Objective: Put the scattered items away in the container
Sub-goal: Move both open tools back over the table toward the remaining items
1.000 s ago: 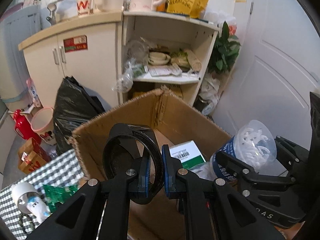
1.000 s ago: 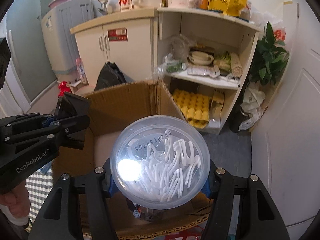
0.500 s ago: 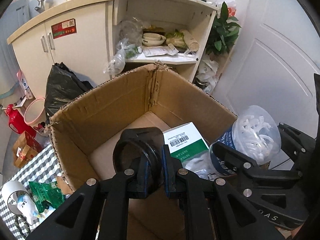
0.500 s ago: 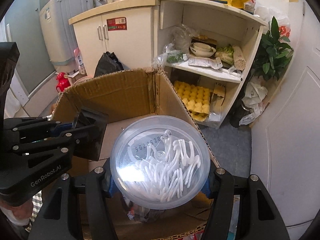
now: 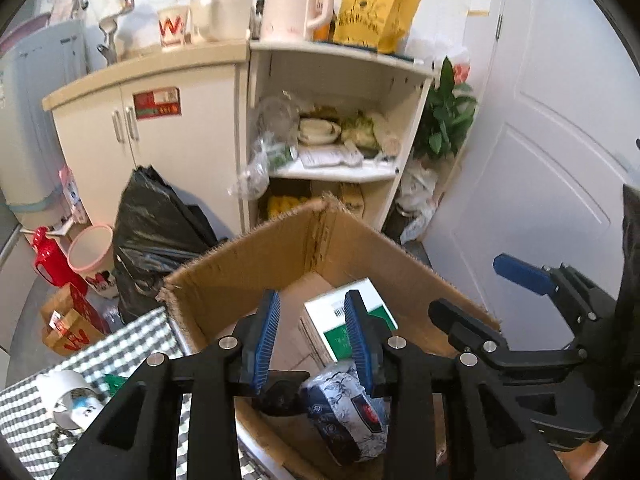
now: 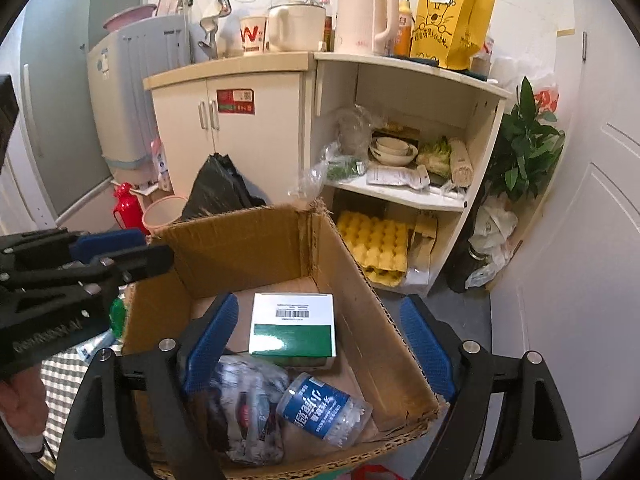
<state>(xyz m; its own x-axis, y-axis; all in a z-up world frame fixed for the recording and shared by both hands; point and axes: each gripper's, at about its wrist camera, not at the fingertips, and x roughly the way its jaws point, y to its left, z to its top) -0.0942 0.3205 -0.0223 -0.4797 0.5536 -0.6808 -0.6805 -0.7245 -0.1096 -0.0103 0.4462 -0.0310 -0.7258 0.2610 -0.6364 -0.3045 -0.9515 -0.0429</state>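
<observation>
The cardboard box (image 5: 248,276) (image 6: 384,344) stands open below both grippers. Inside lie a green-and-white carton (image 6: 292,328) (image 5: 352,316), a blue-patterned packet (image 5: 348,412) (image 6: 248,404), a clear jar with a blue label (image 6: 320,408) on its side, and a black ring-shaped item (image 5: 280,396). My left gripper (image 5: 312,340) (image 6: 154,246) hangs open over the box's near left side with nothing between its blue pads. Over the near right side, my right gripper (image 6: 320,340) (image 5: 468,286) is wide open and holds nothing.
A checked tablecloth (image 5: 132,336) left of the box carries a white figurine cup (image 5: 72,396) and a green packet (image 5: 114,380). Behind the box are a black rubbish bag (image 5: 156,236), a cream cabinet (image 6: 248,136), open shelves (image 6: 404,196) and a white door (image 5: 540,168). A hand (image 6: 20,404) holds the left gripper.
Both grippers have opened. The black ring item left the left gripper and the clear jar left the right one; both now lie in the box. The left gripper has tilted up.
</observation>
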